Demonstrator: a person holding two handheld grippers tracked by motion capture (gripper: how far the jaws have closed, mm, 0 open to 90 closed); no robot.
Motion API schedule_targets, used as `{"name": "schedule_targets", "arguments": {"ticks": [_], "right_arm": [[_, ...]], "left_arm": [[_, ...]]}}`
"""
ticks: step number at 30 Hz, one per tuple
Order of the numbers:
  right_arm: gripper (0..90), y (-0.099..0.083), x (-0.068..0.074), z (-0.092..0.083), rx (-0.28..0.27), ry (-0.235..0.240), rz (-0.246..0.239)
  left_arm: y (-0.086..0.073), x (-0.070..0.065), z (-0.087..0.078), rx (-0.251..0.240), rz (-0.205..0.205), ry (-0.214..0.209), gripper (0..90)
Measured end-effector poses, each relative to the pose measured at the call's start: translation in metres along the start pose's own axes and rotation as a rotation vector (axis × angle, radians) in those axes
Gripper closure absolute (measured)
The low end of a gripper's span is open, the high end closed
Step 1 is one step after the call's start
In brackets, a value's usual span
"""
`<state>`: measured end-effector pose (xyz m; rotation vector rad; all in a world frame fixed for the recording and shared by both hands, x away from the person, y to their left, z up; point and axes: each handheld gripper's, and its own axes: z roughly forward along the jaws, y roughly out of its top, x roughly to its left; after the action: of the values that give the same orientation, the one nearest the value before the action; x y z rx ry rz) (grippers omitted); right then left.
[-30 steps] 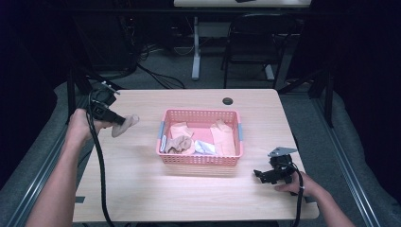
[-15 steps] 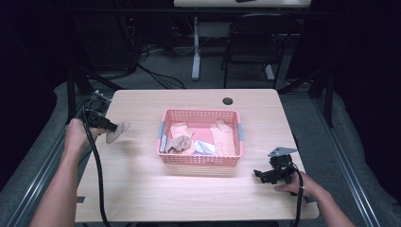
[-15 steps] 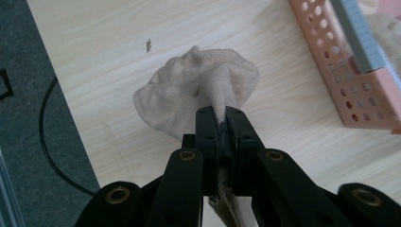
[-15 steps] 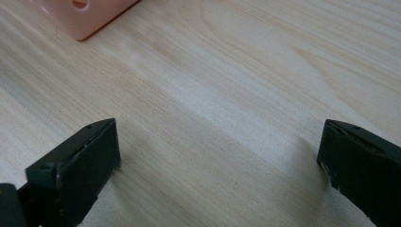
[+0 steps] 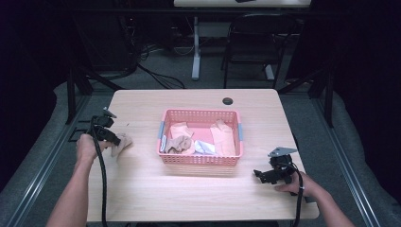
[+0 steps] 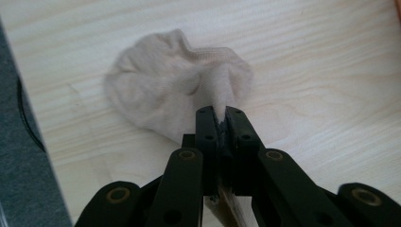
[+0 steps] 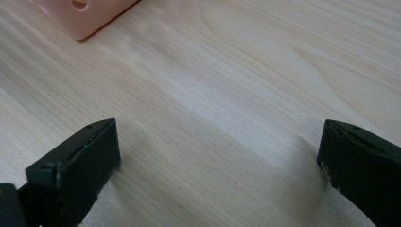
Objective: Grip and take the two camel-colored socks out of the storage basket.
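Evidently the left gripper point(image 5: 115, 138), jaws clamped on a beige sock point(image 6: 175, 90), rests it near the bench's left edge for sorting, while the right gripper point(image 5: 261, 175) idles, jaws apart.

The beige sock point(image 6: 165, 90) is a small, soft knit piece, crumpled into a rounded, fanned-out heap with folds running toward one pinched corner. That corner is drawn up into a narrow tail, while the rest of the fabric spreads flat on the pale wooden table point(image 5: 198, 189). Seen from above, the beige sock point(image 5: 121, 143) lies well to the left of the pink basket point(image 5: 200, 160), near the table's left edge.
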<state>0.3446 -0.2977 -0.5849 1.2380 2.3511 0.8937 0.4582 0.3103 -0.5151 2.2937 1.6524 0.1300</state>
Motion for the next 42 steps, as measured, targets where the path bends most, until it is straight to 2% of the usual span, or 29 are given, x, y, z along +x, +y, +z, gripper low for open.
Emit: {"name": "schedule_targets", "arguments": {"ticks": [1, 3, 4, 6, 8, 9, 10, 11, 13, 14, 15, 16, 17, 20, 21, 25, 28, 35, 38, 42], "right_arm": [[0.0, 0.0, 0.0, 0.0, -0.001, 0.003, 0.004], [0.0, 0.0, 0.0, 0.0, 0.0, 0.0, 0.0], [0.0, 0.0, 0.0, 0.0, -0.002, 0.004, 0.004], [0.0, 0.0, 0.0, 0.0, -0.002, 0.001, 0.001], [0.0, 0.0, 0.0, 0.0, -0.002, 0.001, 0.0], [0.0, 0.0, 0.0, 0.0, -0.001, 0.001, 0.001], [0.0, 0.0, 0.0, 0.0, -0.001, 0.001, 0.001], [0.0, 0.0, 0.0, 0.0, -0.001, 0.001, 0.001], [0.0, 0.0, 0.0, 0.0, -0.002, 0.002, 0.003], [0.0, 0.0, 0.0, 0.0, -0.002, 0.002, 0.003], [0.0, 0.0, 0.0, 0.0, -0.005, 0.004, 0.003], [0.0, 0.0, 0.0, 0.0, -0.005, 0.004, 0.003], [0.0, 0.0, 0.0, 0.0, -0.008, 0.004, 0.002], [0.0, 0.0, 0.0, 0.0, -0.009, 0.002, 0.002], [0.0, 0.0, 0.0, 0.0, -0.003, 0.002, 0.004], [0.0, 0.0, 0.0, 0.0, -0.009, 0.004, 0.002], [0.0, 0.0, 0.0, 0.0, -0.005, 0.002, 0.002], [0.0, 0.0, 0.0, 0.0, -0.007, 0.004, 0.002], [0.0, 0.0, 0.0, 0.0, -0.008, 0.002, 0.002], [0.0, 0.0, 0.0, 0.0, -0.007, 0.004, 0.001]], "left_arm": [[-0.001, 0.0, 0.004, -0.002, -0.003, 0.015, 83.4], [-0.003, 0.0, 0.009, 0.013, -0.005, 0.019, 79.3], [-0.005, 0.0, 0.011, 0.015, -0.013, 0.013, 75.1], [-0.008, 0.001, 0.011, -0.006, -0.045, 0.005, 60.1], [-0.011, 0.0, 0.004, -0.027, -0.046, 0.023, 45.3], [-0.014, 0.0, -0.006, -0.055, -0.046, 0.028, 31.9], [-0.014, 0.0, -0.006, -0.055, -0.046, 0.028, 27.3], [-0.015, 0.0, -0.013, -0.071, -0.047, 0.025, 27.3], [-0.015, -0.004, -0.028, -0.101, -0.029, 0.032, 17.6], [-0.014, -0.007, -0.035, -0.109, -0.019, 0.03, 17.6], [-0.013, -0.014, -0.048, -0.13, 0.013, 0.035, 14.9], [-0.013, -0.014, -0.048, -0.13, 0.013, 0.035, 14.2], [-0.011, -0.021, -0.057, -0.14, 0.036, 0.041, 13.0], [-0.008, -0.028, -0.064, -0.15, 0.058, 0.045, 9.4], [-0.006, -0.031, -0.067, -0.152, 0.067, 0.041, 5.8], [0.007, -0.059, -0.075, -0.174, 0.136, 0.03, 2.6], [0.016, -0.077, -0.077, -0.17, 0.187, 0.028, 0.3], [0.032, -0.104, -0.076, -0.17, 0.252, 0.021, 0.0], [0.039, -0.122, -0.073, -0.163, 0.296, -0.004, 0.3], [0.047, -0.156, -0.061, -0.128, 0.38, -0.022, 0.1]]}}
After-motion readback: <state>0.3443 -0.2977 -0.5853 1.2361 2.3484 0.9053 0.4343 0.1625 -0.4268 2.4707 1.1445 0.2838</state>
